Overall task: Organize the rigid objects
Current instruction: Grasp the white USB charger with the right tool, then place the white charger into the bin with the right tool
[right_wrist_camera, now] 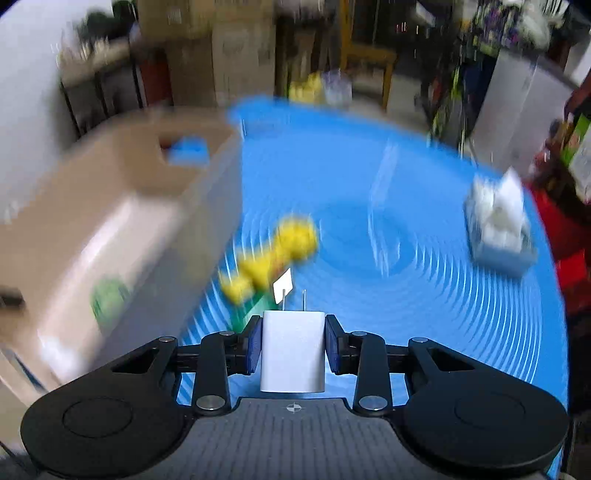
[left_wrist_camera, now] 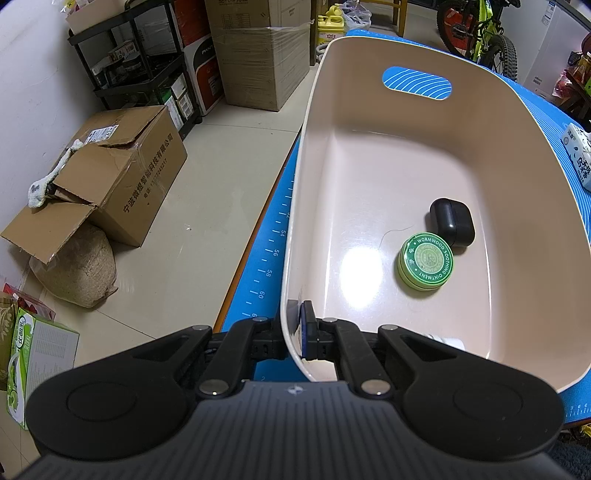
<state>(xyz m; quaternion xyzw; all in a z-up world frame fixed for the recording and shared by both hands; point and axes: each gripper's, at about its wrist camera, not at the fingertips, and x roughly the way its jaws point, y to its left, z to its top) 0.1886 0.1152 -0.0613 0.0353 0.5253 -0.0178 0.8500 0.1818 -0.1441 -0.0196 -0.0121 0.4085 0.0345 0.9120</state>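
Observation:
My left gripper (left_wrist_camera: 295,332) is shut on the near rim of a beige plastic bin (left_wrist_camera: 369,129), one finger inside and one outside the wall. Inside the bin lie a green round ointment tin (left_wrist_camera: 426,261) and a black earbud case (left_wrist_camera: 451,222), touching. My right gripper (right_wrist_camera: 293,345) is shut on a white wall charger (right_wrist_camera: 293,350), prongs pointing forward, held above the blue mat (right_wrist_camera: 406,295). The right wrist view is motion-blurred. The bin (right_wrist_camera: 110,206) shows at its left. A yellow and green toy (right_wrist_camera: 273,254) lies on the mat ahead of the charger.
A white tissue pack (right_wrist_camera: 498,225) sits on the mat at the right, also at the right edge of the left wrist view (left_wrist_camera: 580,158). The table edge runs left of the bin. Cardboard boxes (left_wrist_camera: 122,177), a black shelf and a bicycle (left_wrist_camera: 480,29) stand on the floor beyond.

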